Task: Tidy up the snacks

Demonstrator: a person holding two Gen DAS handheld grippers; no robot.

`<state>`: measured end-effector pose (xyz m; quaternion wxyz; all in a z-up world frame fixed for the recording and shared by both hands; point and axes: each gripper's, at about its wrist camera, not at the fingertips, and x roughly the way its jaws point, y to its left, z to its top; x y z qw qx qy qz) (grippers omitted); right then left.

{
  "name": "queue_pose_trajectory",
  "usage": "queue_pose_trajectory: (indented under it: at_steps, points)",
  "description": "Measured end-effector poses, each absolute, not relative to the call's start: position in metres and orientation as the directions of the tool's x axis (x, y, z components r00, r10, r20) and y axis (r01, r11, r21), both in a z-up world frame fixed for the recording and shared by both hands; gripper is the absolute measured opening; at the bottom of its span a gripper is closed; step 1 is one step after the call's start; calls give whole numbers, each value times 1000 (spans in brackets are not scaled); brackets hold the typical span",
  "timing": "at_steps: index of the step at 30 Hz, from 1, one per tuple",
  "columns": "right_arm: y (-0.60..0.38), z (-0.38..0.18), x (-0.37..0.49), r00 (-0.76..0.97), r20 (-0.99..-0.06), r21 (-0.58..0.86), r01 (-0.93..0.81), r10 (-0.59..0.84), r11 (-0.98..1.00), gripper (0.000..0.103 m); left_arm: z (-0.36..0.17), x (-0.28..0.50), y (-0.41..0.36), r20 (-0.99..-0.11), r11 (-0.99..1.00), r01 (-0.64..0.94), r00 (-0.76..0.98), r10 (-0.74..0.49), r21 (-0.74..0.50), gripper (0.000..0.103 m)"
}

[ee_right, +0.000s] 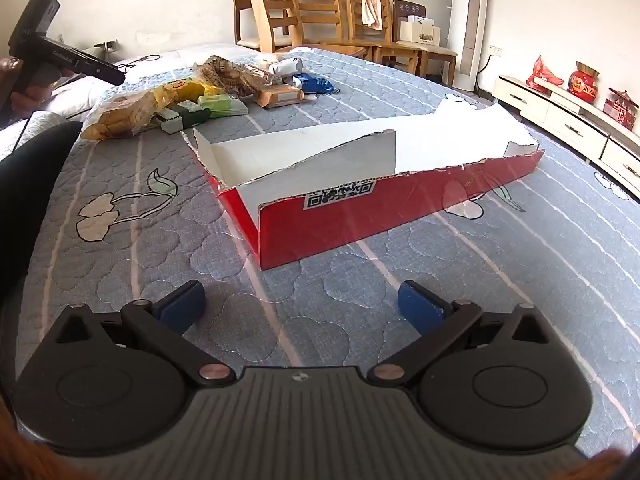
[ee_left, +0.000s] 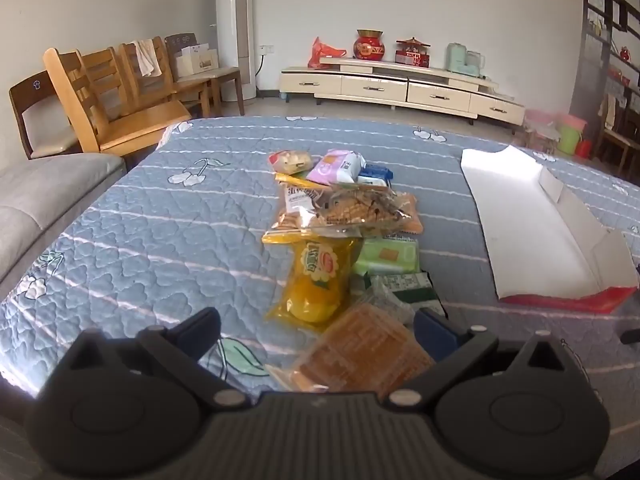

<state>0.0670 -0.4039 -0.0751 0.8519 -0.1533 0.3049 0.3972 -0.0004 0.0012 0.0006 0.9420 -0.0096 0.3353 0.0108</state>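
The snack pile [ee_left: 340,232] lies near the middle of the quilt [ee_left: 140,240]. The open box [ee_left: 532,232] lies to its right, apart from it. Behind the quilt's far-left corner stand chairs [ee_left: 132,80]; behind its far edge, a cabinet [ee_left: 400,88].

- The quilted bedspread [ee_right: 360,280] is blue-grey with thin white stripes and white cherries with pale green leaves.
- The shallow open cardboard box [ee_right: 360,216] on it is red outside, white inside, and bears a black-and-white QR label.
- Left of the box, the snack pile holds a yellow plastic pouch [ee_left: 316,280] with a green and red logo, a pale green packet [ee_left: 386,256], a lilac packet [ee_left: 334,166] and a blue packet [ee_left: 376,172].
- The grippers' fingers [ee_right: 180,308] are blue on black arms.
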Motion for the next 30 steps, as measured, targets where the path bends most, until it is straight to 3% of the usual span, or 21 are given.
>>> queue_pose_trajectory:
  at_steps: [12, 17, 21, 25, 30]
  points:
    - [-403, -75, 67, 506, -642, -11, -758, 576, 652, 103, 0, -5, 2, -639, 997, -61, 765, 76, 46, 102]
    - [-385, -75, 41, 674, -636, -36, -513, 376, 858, 103, 2, -11, 6, -639, 997, -60, 766, 71, 40, 102]
    - [-387, -64, 30, 671, -701, -14, -352, 242, 936, 103, -4, -9, 9, -644, 998, -59, 763, 64, 29, 102]
    - [-368, -45, 5, 612, -745, 130, -259, 266, 957, 103, -4, -14, 15, -635, 998, -63, 771, 58, 15, 102]
    - [-329, -1, -45, 793, -545, 182, -207, 274, 961, 103, -4, -19, 23, -634, 998, -69, 772, 48, -10, 102]
